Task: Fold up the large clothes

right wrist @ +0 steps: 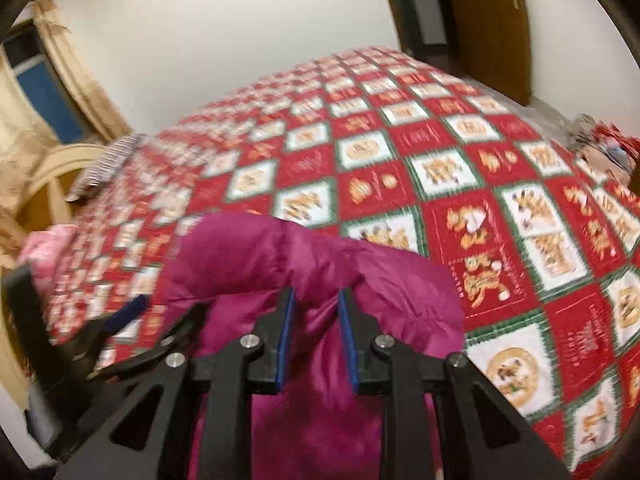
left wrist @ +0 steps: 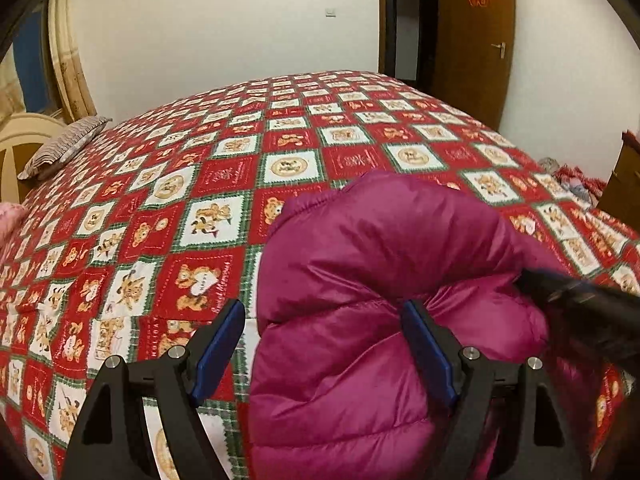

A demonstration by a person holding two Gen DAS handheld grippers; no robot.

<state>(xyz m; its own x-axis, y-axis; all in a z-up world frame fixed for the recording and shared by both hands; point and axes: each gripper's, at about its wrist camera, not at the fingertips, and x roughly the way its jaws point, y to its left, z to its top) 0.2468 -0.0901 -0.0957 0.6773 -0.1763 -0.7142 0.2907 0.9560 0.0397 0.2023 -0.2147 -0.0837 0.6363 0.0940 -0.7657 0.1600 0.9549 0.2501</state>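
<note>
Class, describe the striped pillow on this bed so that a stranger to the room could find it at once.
Start at the big bed under its red checked teddy-bear cover. Go to its far left corner, by the cream headboard. The pillow lies there: grey and white stripes, unlike the puffy magenta jacket or the pink cloth.

Jacket (left wrist: 360, 280) on bed's (left wrist: 280, 128) near edge — pillow (left wrist: 64, 146) far left

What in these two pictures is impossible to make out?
- Jacket: its lower part is cut off by the bottom edge in both views.
- Bedspread: pattern smeared by motion blur in the right wrist view.
- Right tool: blur hides whether its pads pinch the jacket.
- Doorway: too dark to see beyond.
</note>
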